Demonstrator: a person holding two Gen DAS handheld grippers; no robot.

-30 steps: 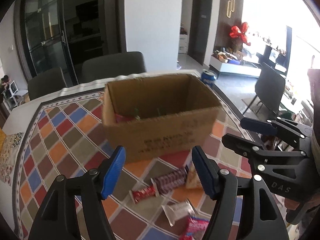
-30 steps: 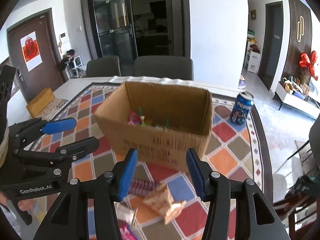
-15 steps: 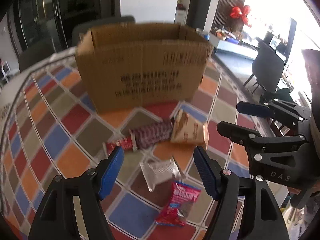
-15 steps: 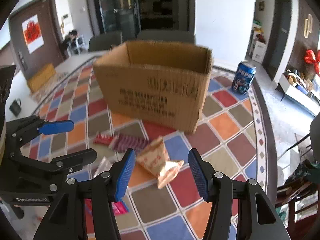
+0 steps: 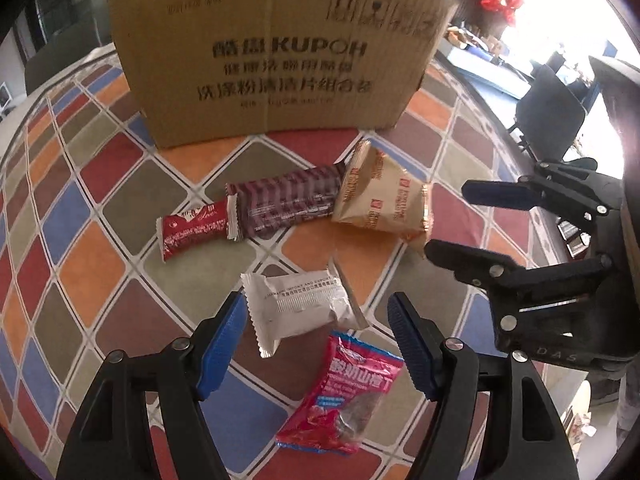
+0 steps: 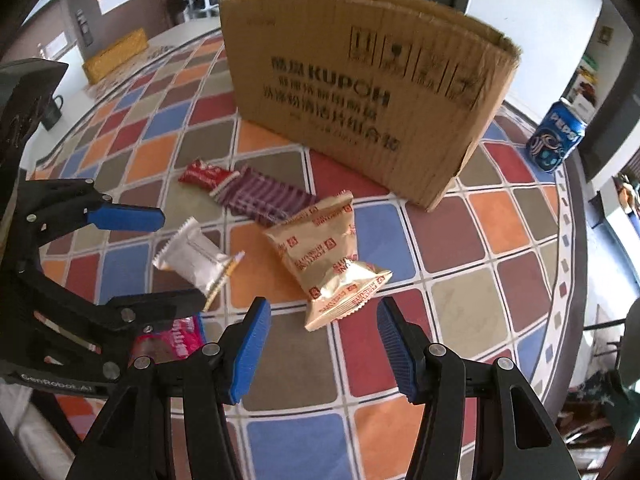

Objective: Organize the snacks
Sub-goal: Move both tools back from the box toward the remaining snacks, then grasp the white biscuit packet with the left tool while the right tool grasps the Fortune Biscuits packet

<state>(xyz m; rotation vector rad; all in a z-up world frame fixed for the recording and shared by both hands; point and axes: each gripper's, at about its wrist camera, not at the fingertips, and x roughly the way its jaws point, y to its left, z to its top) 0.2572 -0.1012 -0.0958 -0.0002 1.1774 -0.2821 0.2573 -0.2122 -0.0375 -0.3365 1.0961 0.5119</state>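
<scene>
Maybe both grippers, left gripper (image 5: 316, 344) and right gripper (image 6: 322, 344), wide and empty, will collide, because white pack (image 5: 298, 308) and gold bag (image 6: 328, 256) lie near each other.

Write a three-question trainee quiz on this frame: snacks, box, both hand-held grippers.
1. True or false: every loose snack lies in front of the cardboard box, none touching it.
2. Which packet sits nearest the left hand-held gripper? A) white packet B) gold bag C) striped purple bar
3. Fill in: the blue can stands to the ____ of the box in the right wrist view.

Key:
1. True: five packets on the patterned tablecloth.
2. A; its jaws stand open either side of it. The right hand-held gripper, also open, faces the gold bag.
3. Right.
</scene>
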